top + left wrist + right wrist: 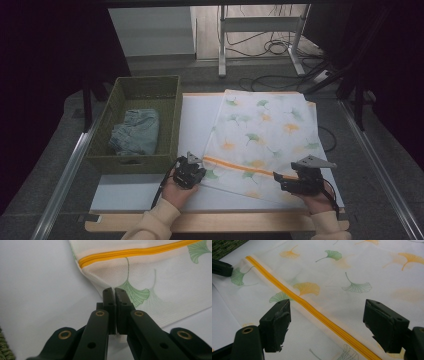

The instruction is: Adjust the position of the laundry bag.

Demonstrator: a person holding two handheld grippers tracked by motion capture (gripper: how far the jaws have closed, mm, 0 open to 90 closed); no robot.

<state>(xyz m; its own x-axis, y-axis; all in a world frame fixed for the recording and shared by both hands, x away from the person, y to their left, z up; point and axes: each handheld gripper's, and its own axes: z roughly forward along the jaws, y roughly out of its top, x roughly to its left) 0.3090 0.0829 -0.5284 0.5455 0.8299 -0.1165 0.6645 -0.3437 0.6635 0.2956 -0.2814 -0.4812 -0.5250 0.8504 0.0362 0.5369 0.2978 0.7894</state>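
A white mesh laundry bag [262, 137] printed with green and orange ginkgo leaves lay flat at centre frame in the high view, skewed across a pale sheet on the counter [130, 195], its orange zipper [240, 166] running as a straight band near the lower edge. To its left stood a rectangular basket [172, 115] of olive woven fibre, touching the bag's side of the sheet and holding a folded piece of faded blue denim [136, 131]. Beyond the counter, in the upper part of the frame, a white metal stand [222, 45] rose from a grey floor strewn with looped black cables [270, 47]. The left tool [115, 293], at lower centre of the high view, had its black jaws pressed together on the bag's near-left corner, the fine waffle-textured cloth pinched between the pads just below the zipper's end. The right tool [325, 325], at lower right, hung with jaws spread wide above the zipper line, its worn rubber pads clear of the fabric. Nothing lay across the bag between the two tools; cream sleeves [155, 222] entered from the bottom edge.
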